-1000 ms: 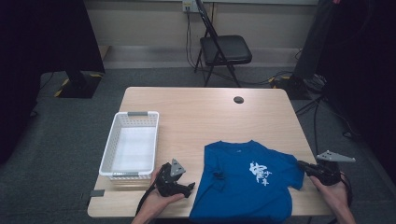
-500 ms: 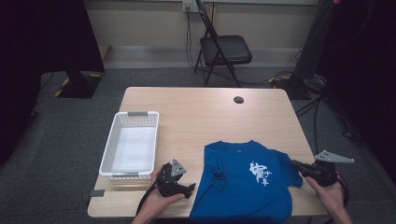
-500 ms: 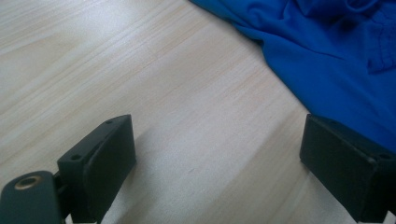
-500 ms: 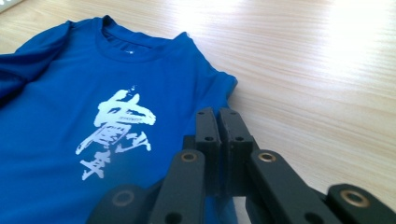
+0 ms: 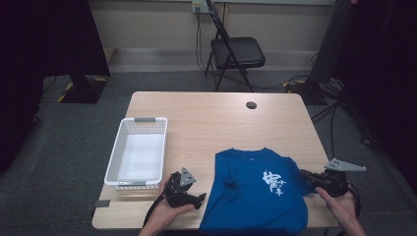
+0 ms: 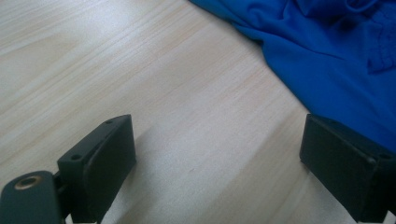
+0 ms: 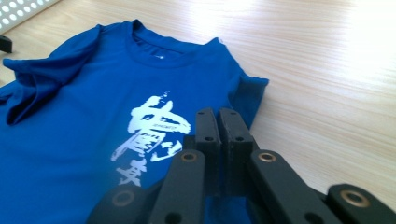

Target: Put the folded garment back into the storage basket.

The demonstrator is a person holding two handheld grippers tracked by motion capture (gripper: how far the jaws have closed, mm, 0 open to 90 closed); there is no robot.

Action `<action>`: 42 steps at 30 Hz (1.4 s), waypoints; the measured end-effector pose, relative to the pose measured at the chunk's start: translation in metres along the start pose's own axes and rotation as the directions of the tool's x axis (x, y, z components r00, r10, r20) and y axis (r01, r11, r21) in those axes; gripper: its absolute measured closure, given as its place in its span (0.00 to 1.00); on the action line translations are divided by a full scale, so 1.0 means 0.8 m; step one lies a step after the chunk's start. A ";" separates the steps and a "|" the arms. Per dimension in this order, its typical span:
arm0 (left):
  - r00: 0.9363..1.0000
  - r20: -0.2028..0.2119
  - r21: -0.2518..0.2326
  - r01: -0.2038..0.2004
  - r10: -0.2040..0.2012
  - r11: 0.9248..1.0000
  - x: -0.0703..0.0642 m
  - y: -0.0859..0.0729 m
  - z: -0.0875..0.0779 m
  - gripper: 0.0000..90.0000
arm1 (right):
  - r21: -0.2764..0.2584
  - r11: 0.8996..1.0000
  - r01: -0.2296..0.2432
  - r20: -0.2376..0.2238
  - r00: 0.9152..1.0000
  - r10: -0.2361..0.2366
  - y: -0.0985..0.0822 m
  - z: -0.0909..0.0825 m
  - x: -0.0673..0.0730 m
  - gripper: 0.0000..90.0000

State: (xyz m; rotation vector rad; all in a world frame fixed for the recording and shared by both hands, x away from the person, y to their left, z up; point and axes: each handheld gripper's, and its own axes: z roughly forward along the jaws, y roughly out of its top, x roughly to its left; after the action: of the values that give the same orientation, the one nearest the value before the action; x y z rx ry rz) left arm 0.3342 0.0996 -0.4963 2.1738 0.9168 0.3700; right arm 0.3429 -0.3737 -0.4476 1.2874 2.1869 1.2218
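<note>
A blue T-shirt (image 5: 255, 191) with white print lies flat, front up, on the near right part of the wooden table (image 5: 221, 123). My left gripper (image 5: 200, 199) rests at the shirt's left edge, open. In the left gripper view its jaws (image 6: 217, 154) stand wide over bare wood, and the shirt's hem (image 6: 336, 60) runs past the right jaw. My right gripper (image 5: 302, 174) is at the shirt's right sleeve. In the right gripper view its jaws (image 7: 218, 121) are pressed together just above the shirt (image 7: 93, 121) beside the folded sleeve, with nothing seen between them.
An empty white plastic basket (image 5: 114, 162) sits on the left of the table, close to my left hand. A small black disc (image 5: 251, 104) lies near the far edge. A folding chair (image 5: 236, 51) stands beyond the table, with cables on the floor at the right.
My right gripper has shifted a little to the left, over the shirt's right sleeve. The left gripper and the shirt have stayed put.
</note>
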 end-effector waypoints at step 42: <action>1.000 -0.011 0.007 0.008 -0.008 1.000 -0.001 0.001 0.000 0.11 | 0.038 0.999 -0.004 -0.091 0.996 0.007 0.038 0.062 0.038 0.97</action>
State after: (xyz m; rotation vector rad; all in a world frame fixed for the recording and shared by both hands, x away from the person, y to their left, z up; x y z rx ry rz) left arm 0.3337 0.0988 -0.4957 2.1754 0.9341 0.3758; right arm 0.3748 -0.3162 -0.4481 1.2771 2.2818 1.2701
